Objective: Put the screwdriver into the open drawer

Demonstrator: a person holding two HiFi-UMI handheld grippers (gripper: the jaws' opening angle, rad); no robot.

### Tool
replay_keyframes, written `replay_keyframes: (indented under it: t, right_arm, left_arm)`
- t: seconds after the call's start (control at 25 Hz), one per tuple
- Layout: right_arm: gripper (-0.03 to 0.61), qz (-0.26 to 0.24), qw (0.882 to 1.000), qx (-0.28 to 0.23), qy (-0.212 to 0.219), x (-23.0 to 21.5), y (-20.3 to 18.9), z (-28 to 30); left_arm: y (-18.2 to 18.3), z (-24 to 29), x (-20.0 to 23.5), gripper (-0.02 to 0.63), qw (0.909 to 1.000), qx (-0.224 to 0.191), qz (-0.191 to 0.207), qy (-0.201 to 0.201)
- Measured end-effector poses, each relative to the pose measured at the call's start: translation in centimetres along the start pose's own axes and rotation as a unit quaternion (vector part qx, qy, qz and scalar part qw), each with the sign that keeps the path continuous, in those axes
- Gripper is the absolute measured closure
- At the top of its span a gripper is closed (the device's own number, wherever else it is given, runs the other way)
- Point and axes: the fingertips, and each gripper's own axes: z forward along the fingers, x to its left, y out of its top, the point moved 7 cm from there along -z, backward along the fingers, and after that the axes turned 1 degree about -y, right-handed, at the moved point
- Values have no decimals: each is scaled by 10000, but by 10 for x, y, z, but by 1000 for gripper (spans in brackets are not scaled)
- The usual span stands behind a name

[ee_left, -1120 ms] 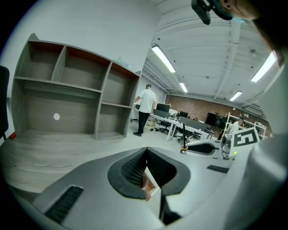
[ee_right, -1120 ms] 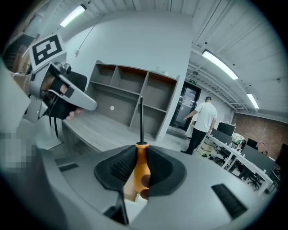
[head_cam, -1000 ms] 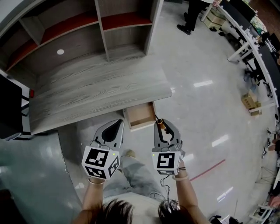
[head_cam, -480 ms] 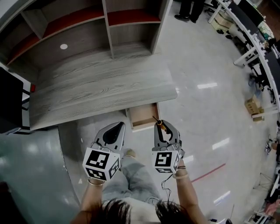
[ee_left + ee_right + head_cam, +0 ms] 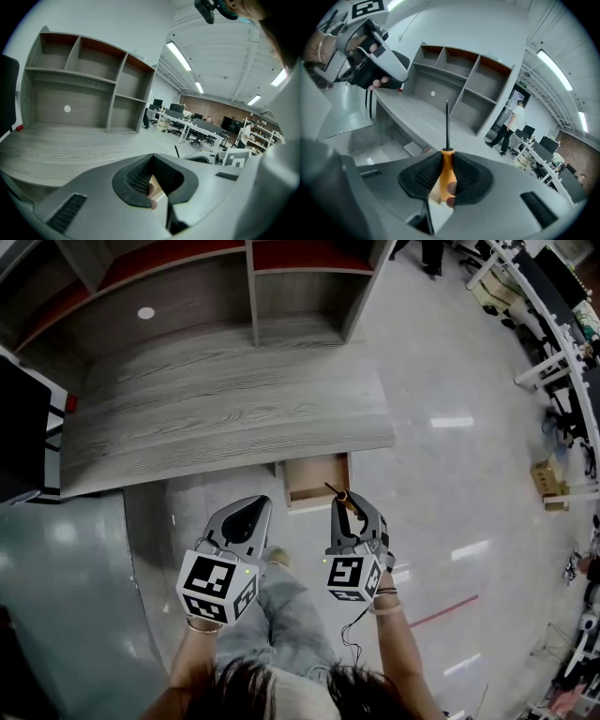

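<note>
Right gripper (image 5: 351, 505) carried closer to open drawer (image 5: 309, 479) than second ago, jaws clamped on orange handle of screwdriver (image 5: 446, 171). Shaft tip seen at drawer's front edge, frame centre, below desk (image 5: 216, 418). Left gripper (image 5: 250, 510) held alongside, left of centre, jaws closed together, nothing gripped.

You have brought your right gripper (image 5: 347, 506) in toward the drawer (image 5: 302, 482). The tip of the screwdriver (image 5: 339, 494) lay at the drawer's right edge 1 second ago and now shows over its open inside. Your head has moved too. The desk (image 5: 225, 418) sits larger in the head view, and the standing person (image 5: 433, 253) has almost slipped past its top edge.
</note>
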Motion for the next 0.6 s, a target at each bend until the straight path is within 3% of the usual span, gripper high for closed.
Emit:
replay_keyframes:
  t: [0.6]
  right_arm:
    - [492,-373,9982,290,369,24,-34,41]
  left_arm:
    - [-20,11,16,597,9995,90,-173,255]
